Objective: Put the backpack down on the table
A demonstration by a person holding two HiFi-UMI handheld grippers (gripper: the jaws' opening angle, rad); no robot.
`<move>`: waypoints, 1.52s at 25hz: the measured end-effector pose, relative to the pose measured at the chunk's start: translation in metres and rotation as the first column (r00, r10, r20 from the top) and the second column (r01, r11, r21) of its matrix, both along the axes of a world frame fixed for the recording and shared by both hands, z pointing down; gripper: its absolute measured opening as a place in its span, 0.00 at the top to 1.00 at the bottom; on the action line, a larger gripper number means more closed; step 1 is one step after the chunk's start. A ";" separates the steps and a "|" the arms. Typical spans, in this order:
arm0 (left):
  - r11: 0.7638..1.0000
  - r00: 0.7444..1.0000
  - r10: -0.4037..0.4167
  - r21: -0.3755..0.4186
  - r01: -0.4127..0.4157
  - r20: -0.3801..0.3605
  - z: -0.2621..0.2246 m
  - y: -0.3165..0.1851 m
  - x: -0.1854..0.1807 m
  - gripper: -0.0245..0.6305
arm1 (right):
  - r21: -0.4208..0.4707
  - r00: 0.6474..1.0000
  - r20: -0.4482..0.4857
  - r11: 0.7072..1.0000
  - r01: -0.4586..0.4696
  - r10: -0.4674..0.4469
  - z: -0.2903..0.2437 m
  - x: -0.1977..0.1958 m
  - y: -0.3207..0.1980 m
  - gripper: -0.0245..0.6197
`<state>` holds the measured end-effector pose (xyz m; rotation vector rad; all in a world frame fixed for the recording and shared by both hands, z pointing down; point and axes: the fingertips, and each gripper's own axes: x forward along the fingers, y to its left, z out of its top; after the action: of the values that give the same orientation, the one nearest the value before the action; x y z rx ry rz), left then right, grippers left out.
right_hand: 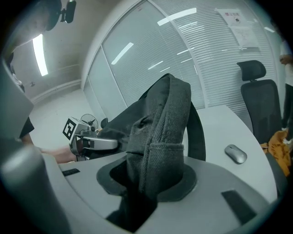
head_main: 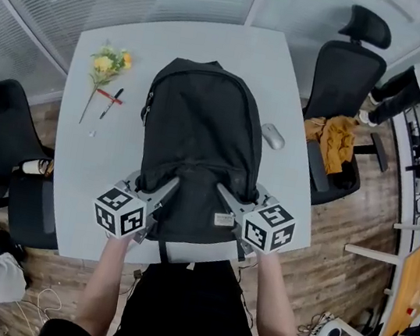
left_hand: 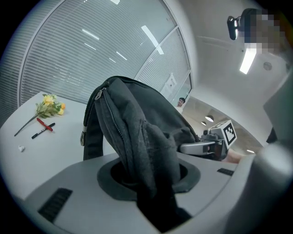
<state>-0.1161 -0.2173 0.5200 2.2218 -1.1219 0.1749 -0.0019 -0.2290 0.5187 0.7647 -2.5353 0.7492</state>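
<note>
The black fabric backpack (head_main: 198,145) lies lengthwise over the middle of the pale grey tabletop (head_main: 78,150). Its far end appears to rest on the surface, while its near end is held up at the near edge. It is soft and limp: the cloth bunches and folds where it is pinched, and a strap hangs loose at its left side. It looks slack, probably light, and not fragile, though it will sag and flop between the two holds. The near corners, where the cloth is thick and seamed, seem the sound places to grip.

The left tool (head_main: 163,191) is closed to a narrow gap on a thick fold of the backpack's near left corner. The right tool (head_main: 228,202) is clamped the same way on the near right corner, with dark cloth filling the space between its jaws.

Yellow flowers (head_main: 108,64) and pens (head_main: 111,100) lie left of the backpack, and a grey computer mouse (head_main: 273,136) lies just to its right.
</note>
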 end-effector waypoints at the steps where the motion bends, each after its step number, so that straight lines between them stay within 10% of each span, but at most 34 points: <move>1: 1.000 1.000 0.001 -0.008 -0.001 -0.001 0.003 0.000 0.000 0.75 | -0.008 1.000 0.001 1.000 -0.001 0.001 0.003 0.000 0.000 0.76; 38: 0.978 0.997 -0.025 -0.209 0.008 -0.078 0.071 -0.006 -0.013 0.70 | -0.164 0.995 -0.096 0.986 -0.031 0.016 0.071 -0.001 -0.012 0.65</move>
<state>-0.1294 -0.2232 0.5915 2.0157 -1.0292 0.1863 -0.0033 -0.2412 0.5894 0.7570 -2.3496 0.8961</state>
